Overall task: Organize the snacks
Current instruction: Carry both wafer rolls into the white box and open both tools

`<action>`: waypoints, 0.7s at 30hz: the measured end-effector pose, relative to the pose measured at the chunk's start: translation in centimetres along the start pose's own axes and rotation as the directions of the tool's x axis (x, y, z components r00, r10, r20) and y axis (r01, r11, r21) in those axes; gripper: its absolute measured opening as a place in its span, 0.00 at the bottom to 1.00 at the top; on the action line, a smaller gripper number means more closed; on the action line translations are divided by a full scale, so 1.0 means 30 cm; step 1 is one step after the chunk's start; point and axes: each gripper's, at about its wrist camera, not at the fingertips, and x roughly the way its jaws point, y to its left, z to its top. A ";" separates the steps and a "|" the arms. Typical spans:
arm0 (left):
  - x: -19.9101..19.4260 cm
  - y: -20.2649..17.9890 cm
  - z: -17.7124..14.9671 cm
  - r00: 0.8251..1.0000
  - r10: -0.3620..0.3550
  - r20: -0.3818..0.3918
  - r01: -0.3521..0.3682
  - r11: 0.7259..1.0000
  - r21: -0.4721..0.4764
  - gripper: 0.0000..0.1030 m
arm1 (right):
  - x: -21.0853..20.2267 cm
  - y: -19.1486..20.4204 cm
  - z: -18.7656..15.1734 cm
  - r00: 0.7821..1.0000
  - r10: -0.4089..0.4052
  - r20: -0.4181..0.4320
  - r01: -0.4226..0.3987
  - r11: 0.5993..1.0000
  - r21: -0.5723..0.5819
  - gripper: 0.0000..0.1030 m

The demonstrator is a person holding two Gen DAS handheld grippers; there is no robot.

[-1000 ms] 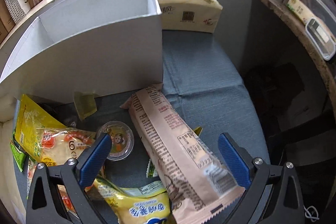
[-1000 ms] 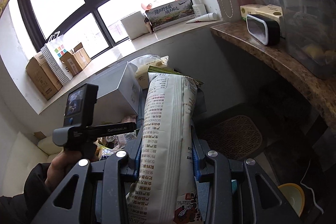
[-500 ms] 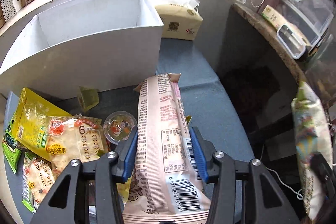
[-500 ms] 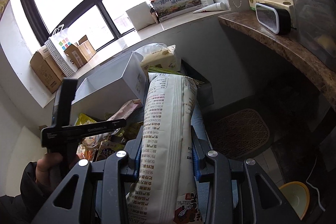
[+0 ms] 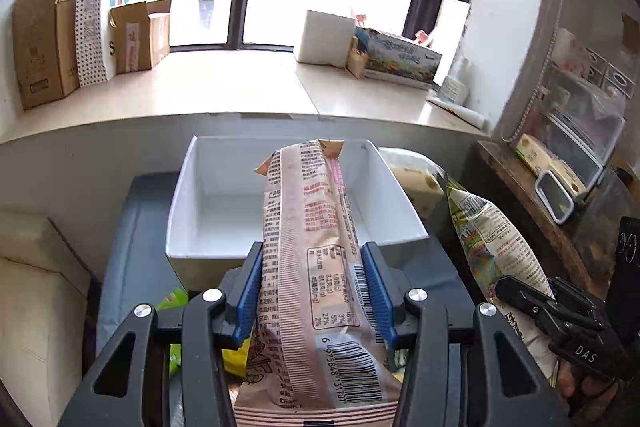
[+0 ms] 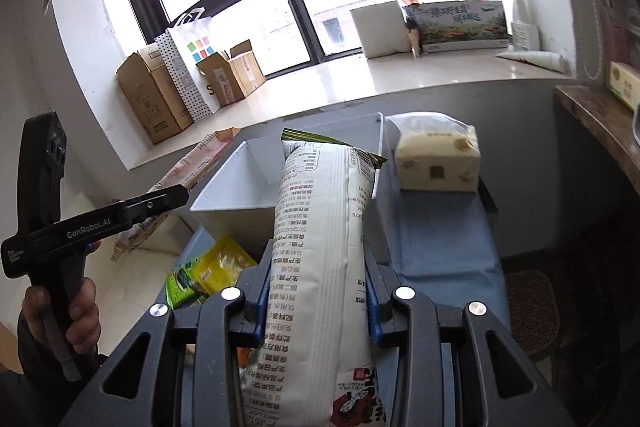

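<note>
A long pinkish-brown snack packet (image 5: 310, 267), printed with dense text and a barcode near its lower end, is being held lengthwise between blue fingers (image 5: 250, 291), its crimped far end being raised over the open white box (image 5: 208, 211). A second long packet, white with black text and a green crimped top (image 6: 320, 251), is being held the same way, its tip reaching toward the box's right wall. Yellow and green snack bags (image 6: 208, 271) are lying on the blue-grey surface just before the box's near wall. The box interior is being seen bare white.
</note>
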 end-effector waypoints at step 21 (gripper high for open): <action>0.394 0.262 0.130 0.992 0.096 -0.080 -0.098 0.995 -0.022 1.00 | 0.487 -0.023 0.316 0.982 -0.172 -0.075 0.175 0.984 0.022 1.00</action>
